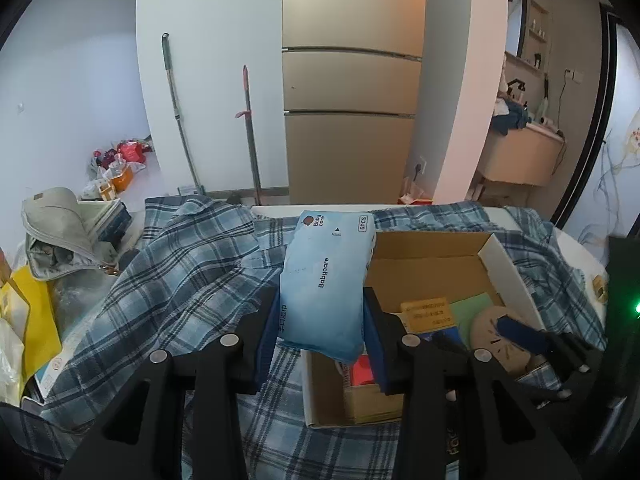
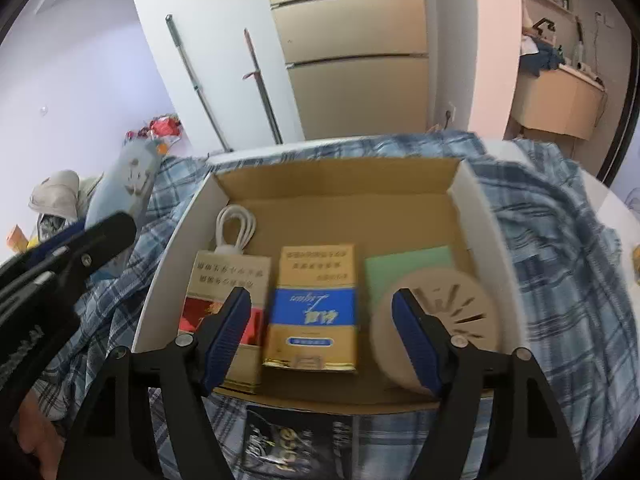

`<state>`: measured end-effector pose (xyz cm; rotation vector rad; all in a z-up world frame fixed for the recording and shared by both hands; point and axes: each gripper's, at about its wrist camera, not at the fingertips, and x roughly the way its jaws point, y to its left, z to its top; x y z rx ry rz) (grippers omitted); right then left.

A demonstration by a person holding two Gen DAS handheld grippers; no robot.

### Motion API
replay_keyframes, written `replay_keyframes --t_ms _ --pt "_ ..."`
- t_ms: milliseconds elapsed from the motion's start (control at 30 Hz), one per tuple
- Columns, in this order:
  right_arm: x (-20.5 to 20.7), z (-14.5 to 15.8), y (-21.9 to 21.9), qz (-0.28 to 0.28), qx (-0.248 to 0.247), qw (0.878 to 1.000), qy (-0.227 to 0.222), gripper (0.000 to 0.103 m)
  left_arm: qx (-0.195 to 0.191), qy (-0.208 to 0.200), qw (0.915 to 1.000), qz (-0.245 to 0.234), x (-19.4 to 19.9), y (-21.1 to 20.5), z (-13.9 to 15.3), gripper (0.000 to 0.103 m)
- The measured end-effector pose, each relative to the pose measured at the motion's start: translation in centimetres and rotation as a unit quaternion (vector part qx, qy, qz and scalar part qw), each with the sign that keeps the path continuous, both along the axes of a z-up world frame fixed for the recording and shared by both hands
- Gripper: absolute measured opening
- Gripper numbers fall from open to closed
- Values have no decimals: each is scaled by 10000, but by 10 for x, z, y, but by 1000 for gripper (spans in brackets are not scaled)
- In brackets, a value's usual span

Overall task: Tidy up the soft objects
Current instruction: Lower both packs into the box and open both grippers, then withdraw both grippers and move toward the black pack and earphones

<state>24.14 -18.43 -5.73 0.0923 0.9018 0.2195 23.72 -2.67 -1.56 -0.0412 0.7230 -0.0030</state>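
The left gripper (image 1: 322, 312) pinches a light blue Babycare wipes pack (image 1: 326, 280) between its blue pads, holding it lifted over the plaid cloth (image 1: 180, 260) at the near left corner of the open cardboard box (image 2: 476, 200). The right gripper (image 2: 322, 334) hangs over the box with its fingers spread, nothing between them. Straight ahead of it lies a blue-and-gold packet (image 2: 314, 308); at its right finger sits a round tan disc (image 2: 456, 308), perhaps cardboard, the view being blurred.
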Motion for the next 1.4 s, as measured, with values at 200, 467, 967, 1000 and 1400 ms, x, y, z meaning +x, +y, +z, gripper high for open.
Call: replay_keyframes --t_ms 200,467,967,1000,1400 --pt "2 23 -52 -785 -319 9952 -491 73 -278 81 9986 -451 1 -11 -8 41" --pt "17 11 -67 -550 -244 9981 -118 73 -367 648 9951 -645 17 -28 -37 41" --pt "5 30 -75 -686 -187 9963 -493 73 -197 141 9987 -440 2 -19 -13 80" --pt "1 36 -76 -679 -166 9959 -580 73 -139 -63 9989 -452 -4 -20 -4 82" --pt "-67 107 -82 -556 -37 9836 -1717 84 -185 -1912 9802 -489 -108 -22 99 87"
